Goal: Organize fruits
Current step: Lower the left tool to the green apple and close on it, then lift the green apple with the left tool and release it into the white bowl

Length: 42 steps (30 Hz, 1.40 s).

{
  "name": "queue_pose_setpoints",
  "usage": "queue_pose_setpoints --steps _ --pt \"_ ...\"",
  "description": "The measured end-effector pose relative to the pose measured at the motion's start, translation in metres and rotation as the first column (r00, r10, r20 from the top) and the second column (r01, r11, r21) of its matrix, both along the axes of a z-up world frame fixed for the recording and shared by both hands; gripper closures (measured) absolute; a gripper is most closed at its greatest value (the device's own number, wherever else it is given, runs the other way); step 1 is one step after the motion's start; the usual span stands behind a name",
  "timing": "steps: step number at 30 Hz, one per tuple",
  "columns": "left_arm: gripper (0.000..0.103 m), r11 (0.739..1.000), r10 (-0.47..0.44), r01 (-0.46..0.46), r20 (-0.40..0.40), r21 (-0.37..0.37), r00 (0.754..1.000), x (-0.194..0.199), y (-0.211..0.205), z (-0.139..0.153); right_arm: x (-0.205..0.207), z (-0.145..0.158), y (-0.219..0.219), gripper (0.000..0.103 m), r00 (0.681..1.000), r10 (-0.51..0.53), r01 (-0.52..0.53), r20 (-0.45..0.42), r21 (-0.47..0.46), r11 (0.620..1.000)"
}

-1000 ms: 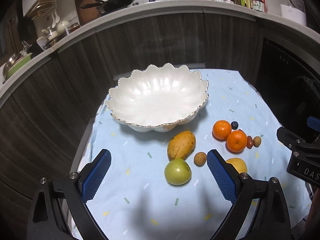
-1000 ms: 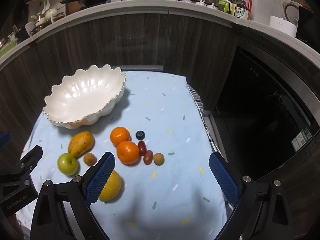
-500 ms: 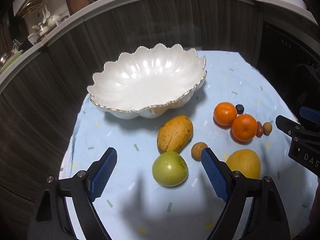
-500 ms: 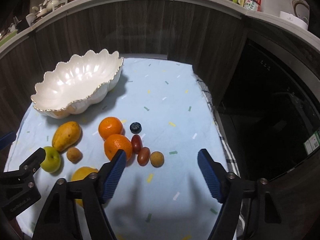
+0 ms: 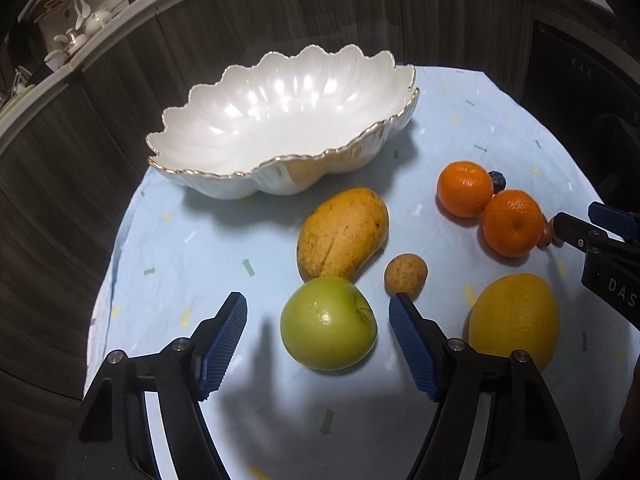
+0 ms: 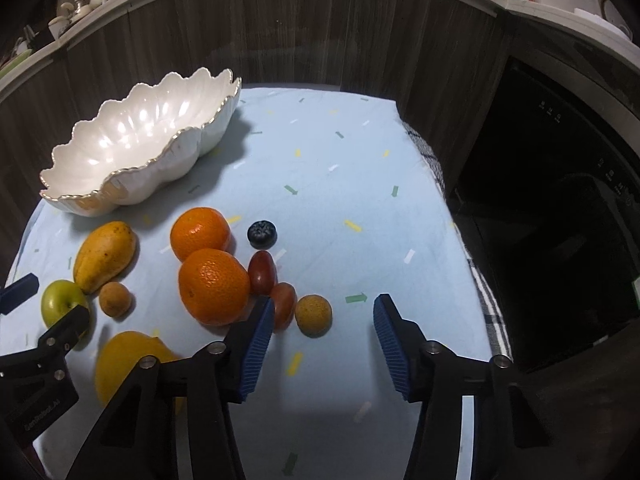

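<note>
Fruits, loose on a pale blue cloth [image 6: 340,168] flecked with small coloured dashes; none yet in the scalloped white bowl [image 5: 280,120] with its gilt rim, glossy, at the cloth's far left.

Green apple [image 5: 328,322] smooth and round, framed between the left gripper [image 5: 318,316] pads, clear of both — jaws closing, nothing pressed. Touching the apple's far side, a speckled yellow mango [image 5: 342,234]; just beside, a small rough brown fruit [image 5: 405,274], kind hard to make out. Large dimpled yellow citrus [image 5: 514,320], lower edge cut off by a gripper finger.

Further right, two pebbled oranges [image 6: 212,286] touching. Blueberry [image 6: 262,233] apart behind them. Two dark red oval fruits [image 6: 262,272], the nearer half hidden behind the right gripper's left pad. Another small brown fruit [image 6: 313,314] lying inside the span of the right gripper [image 6: 324,320] near its left pad, untouched — jaws closing there too.

Open bare cloth right of the fruit, up to a checked towel edge [image 6: 484,292] and a dark appliance front [image 6: 560,220]; dark wood cabinet fronts [image 6: 320,32] close behind the bowl.
</note>
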<state>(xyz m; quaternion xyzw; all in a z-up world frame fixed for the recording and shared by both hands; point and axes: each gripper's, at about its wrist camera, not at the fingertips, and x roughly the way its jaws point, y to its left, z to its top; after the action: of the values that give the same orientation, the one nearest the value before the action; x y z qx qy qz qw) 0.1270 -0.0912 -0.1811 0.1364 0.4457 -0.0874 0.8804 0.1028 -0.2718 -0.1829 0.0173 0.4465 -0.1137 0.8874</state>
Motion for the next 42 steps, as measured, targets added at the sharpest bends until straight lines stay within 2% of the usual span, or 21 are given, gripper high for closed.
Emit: queue_pose_setpoints --steps 2,7,9,12,14,20,25,32,42 --pt "0.033 1.000 0.000 0.000 -0.010 0.001 1.000 0.001 -0.001 -0.003 0.001 -0.004 -0.002 0.059 1.000 -0.006 0.006 -0.006 0.011 1.000" --pt "0.038 1.000 -0.007 0.007 -0.032 -0.002 0.999 0.001 -0.004 -0.011 0.001 -0.006 -0.004 0.060 1.000 -0.008 0.008 0.010 0.013 1.000" --pt "0.043 1.000 -0.011 0.011 -0.046 -0.008 0.999 0.002 -0.004 -0.014 0.001 -0.006 -0.004 0.060 1.000 -0.008 0.008 0.015 0.020 1.000" --pt "0.046 1.000 -0.011 0.010 -0.054 -0.012 0.999 0.002 -0.004 -0.015 0.002 -0.007 -0.005 0.064 1.000 -0.003 0.002 0.020 0.039 0.999" --pt "0.048 1.000 -0.010 0.009 -0.049 -0.014 0.999 0.002 -0.005 -0.015 0.003 -0.007 -0.006 0.073 1.000 -0.002 0.000 0.021 0.066 0.998" --pt "0.052 1.000 -0.012 0.012 -0.040 -0.016 0.999 0.002 -0.006 -0.013 0.004 -0.009 -0.009 0.081 1.000 0.009 -0.012 0.025 0.125 0.992" --pt "0.055 1.000 -0.013 0.012 -0.038 -0.022 0.999 0.002 -0.006 -0.011 0.003 -0.009 -0.010 0.082 1.000 0.007 -0.010 0.026 0.147 0.989" --pt "0.055 0.999 -0.022 0.021 -0.036 -0.032 0.999 0.000 -0.005 -0.007 0.000 0.003 -0.004 0.082 0.998 0.025 -0.031 0.054 0.117 0.993" --pt "0.055 0.999 -0.011 0.012 0.010 -0.052 1.000 -0.003 0.004 0.017 -0.006 0.027 0.006 0.082 0.995 0.043 -0.053 0.093 0.103 0.993"
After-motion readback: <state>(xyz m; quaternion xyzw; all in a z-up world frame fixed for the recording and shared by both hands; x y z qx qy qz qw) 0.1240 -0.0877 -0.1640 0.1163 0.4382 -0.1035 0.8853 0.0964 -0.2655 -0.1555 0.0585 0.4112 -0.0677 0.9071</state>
